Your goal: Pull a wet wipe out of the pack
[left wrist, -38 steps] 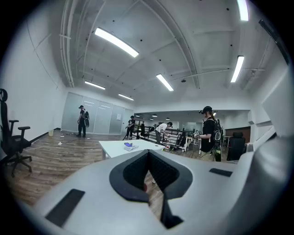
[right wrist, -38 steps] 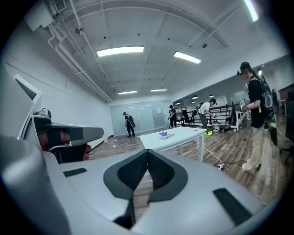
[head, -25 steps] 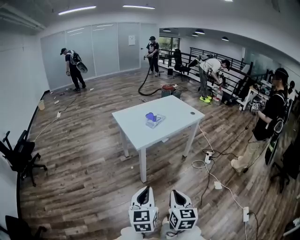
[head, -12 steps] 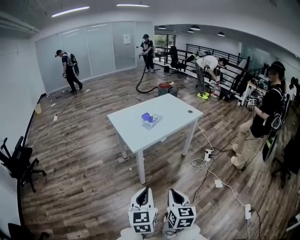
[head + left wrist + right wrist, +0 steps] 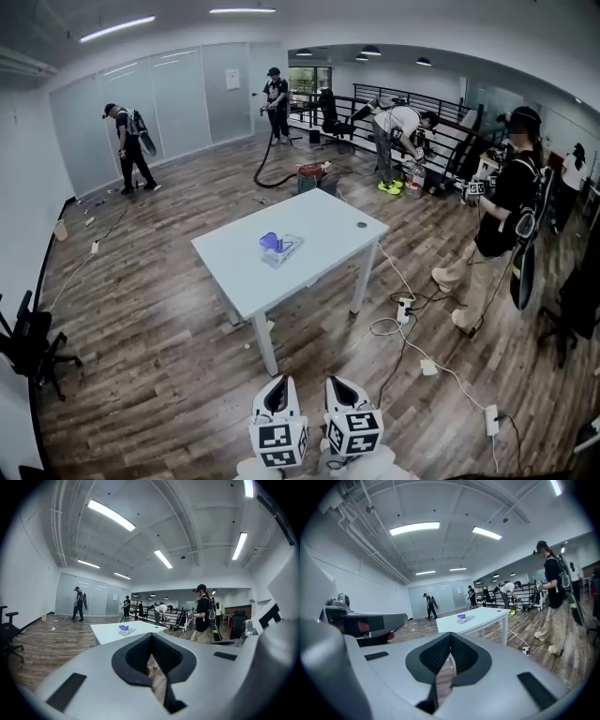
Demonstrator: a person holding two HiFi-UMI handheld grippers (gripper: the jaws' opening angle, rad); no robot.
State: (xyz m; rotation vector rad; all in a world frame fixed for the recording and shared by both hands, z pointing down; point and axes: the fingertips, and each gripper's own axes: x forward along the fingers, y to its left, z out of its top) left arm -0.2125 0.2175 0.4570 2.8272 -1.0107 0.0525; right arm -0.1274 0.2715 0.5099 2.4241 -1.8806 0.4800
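Observation:
The wet wipe pack (image 5: 278,247), clear with a blue-purple flap on top, lies near the middle of a white table (image 5: 323,228) a few steps ahead of me. It also shows small and far off in the left gripper view as the pack (image 5: 125,629) and in the right gripper view as the pack (image 5: 464,617). My left gripper (image 5: 278,382) and right gripper (image 5: 338,382) hang side by side at the bottom of the head view, well short of the table. Both are shut, pads together, holding nothing.
A person in black (image 5: 500,211) stands to the right of the table. Three more people (image 5: 125,145) are further back. Cables and power strips (image 5: 404,308) trail over the wood floor right of the table. A black office chair (image 5: 26,339) stands at the left.
The table and pack have slid down and left in the head view and look slightly nearer. The person at the right stands closer in. Both grippers stay shut and low.

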